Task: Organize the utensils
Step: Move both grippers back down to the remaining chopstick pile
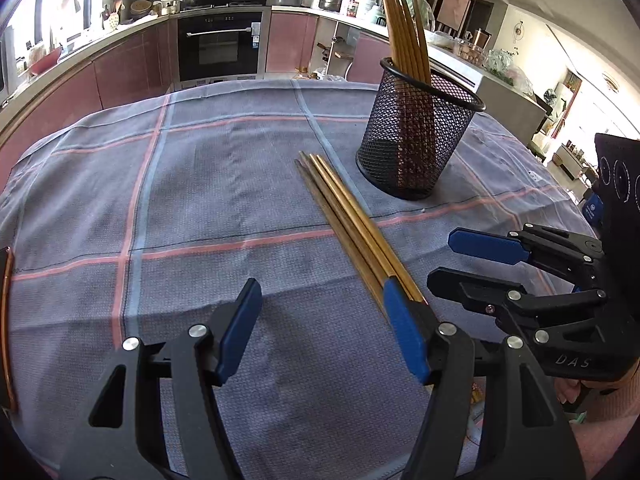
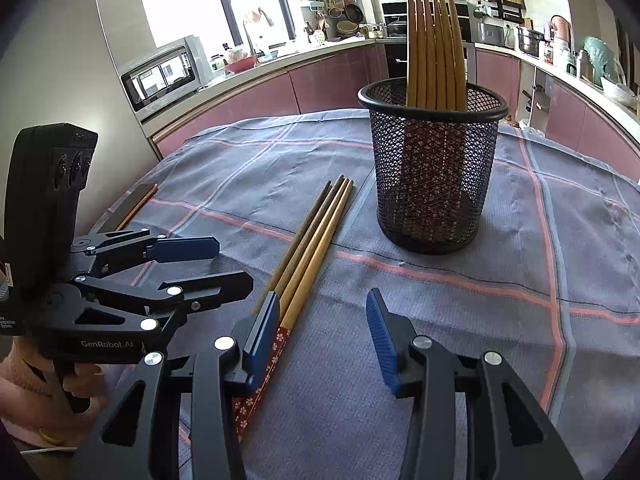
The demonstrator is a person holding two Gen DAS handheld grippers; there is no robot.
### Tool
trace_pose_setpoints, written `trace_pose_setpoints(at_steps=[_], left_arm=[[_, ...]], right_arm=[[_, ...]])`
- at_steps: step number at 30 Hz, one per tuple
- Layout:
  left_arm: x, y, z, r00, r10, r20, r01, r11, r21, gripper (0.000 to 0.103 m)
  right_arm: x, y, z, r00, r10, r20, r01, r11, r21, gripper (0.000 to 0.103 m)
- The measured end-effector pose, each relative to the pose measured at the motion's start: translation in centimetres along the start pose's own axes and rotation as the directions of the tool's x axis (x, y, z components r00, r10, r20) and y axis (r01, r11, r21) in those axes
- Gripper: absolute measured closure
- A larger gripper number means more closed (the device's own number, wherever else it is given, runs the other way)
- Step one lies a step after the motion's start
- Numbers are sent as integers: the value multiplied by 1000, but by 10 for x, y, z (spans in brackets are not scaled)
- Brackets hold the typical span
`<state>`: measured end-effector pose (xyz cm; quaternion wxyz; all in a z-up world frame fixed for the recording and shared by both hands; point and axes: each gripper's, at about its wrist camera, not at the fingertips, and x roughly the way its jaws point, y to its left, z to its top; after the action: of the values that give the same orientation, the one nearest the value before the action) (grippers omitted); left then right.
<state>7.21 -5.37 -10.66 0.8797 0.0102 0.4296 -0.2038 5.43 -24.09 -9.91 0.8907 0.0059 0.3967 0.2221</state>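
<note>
Both grippers, left (image 1: 320,332) and right (image 2: 322,338), gape empty beside loose chopsticks (image 1: 348,224); others already stand in the mesh holder (image 1: 416,136) ahead.

Table (image 1: 240,184): covered by a grey-blue cloth with pink and pale blue check lines. On it: black mesh holder (image 1: 416,136), upright, with chopsticks standing inside; loose chopsticks (image 1: 352,228) flat just beside it; dark flat item (image 2: 132,206) at the edge.

Loose chopsticks (image 2: 316,236) left of holder (image 2: 432,172)
</note>
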Motion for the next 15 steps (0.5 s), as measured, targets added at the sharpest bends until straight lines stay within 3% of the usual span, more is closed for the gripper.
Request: trace_pose_setpoints(at_steps=[15], left_arm=[[12, -11, 2, 999, 39, -24, -38, 999, 34, 39]], right_arm=[[-1, -3, 0, 1000, -1, -2, 1, 1000, 4, 60]])
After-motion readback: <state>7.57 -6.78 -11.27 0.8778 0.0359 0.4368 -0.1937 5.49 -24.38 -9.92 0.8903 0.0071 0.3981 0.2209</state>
